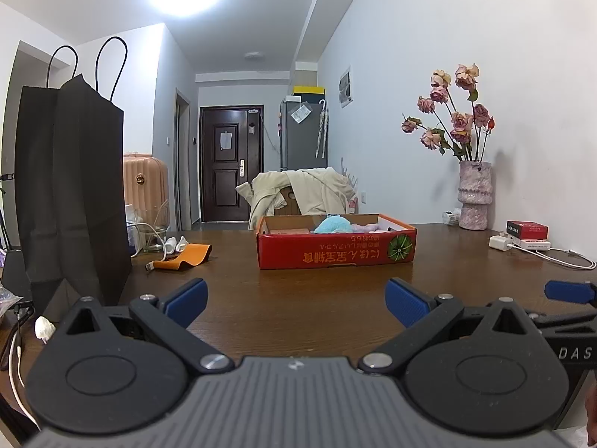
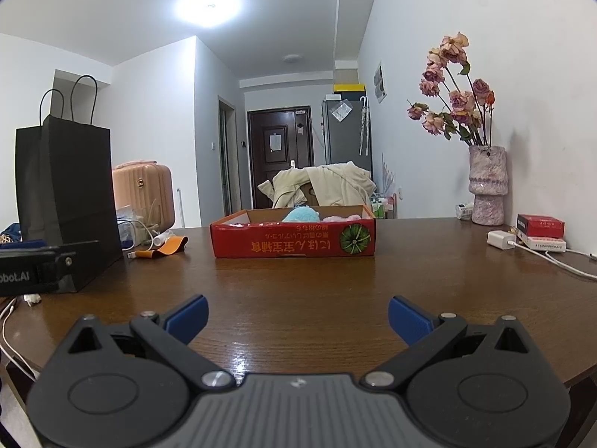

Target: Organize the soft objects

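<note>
A red cardboard box (image 1: 335,252) (image 2: 293,240) sits on the brown table, far from both grippers. Inside it lie a fluffy light-blue soft toy (image 1: 333,224) (image 2: 301,214) and a pale pink soft one (image 1: 367,227) (image 2: 341,218), both mostly hidden by the box wall. My left gripper (image 1: 296,300) hovers low over the near table, open, with nothing between its blue pads. My right gripper (image 2: 298,317) is likewise open and empty. In the left wrist view the right gripper's blue fingertip (image 1: 569,291) shows at the right edge.
A tall black paper bag (image 1: 71,186) (image 2: 65,194) stands at the left. An orange strap (image 1: 184,255) and white cables lie beside it. A pink vase of dried roses (image 1: 474,196) (image 2: 487,186), small boxes (image 2: 541,226) and a white charger (image 2: 502,239) occupy the right side.
</note>
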### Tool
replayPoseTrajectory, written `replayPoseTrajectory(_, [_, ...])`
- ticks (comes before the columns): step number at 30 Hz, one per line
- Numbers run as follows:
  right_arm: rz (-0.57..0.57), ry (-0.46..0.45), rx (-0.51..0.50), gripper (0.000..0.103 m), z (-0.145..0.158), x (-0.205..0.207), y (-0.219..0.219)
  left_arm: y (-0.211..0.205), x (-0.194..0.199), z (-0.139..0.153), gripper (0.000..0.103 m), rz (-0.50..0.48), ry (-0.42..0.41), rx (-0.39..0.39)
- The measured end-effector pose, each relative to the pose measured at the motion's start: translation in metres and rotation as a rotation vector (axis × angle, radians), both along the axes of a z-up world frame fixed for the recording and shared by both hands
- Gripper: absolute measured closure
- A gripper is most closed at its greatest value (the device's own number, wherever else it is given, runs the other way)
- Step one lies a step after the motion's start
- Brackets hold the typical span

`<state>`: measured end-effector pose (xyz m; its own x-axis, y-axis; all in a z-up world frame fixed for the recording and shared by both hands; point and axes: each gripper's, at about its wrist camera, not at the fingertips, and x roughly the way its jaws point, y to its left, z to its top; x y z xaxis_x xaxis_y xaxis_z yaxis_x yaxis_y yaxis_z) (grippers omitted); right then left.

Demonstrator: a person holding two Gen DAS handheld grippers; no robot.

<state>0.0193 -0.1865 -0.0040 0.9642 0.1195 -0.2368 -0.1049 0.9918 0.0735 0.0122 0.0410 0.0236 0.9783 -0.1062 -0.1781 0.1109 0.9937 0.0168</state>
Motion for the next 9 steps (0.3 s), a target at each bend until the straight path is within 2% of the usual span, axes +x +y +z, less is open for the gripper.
replayPoseTrajectory(9, [-0.002,-0.024,-0.009,0.0,0.0026,-0.0004,0.0005,0.0009,-0.0025,0.0012,0.0,0.011,-0.027,-0.01])
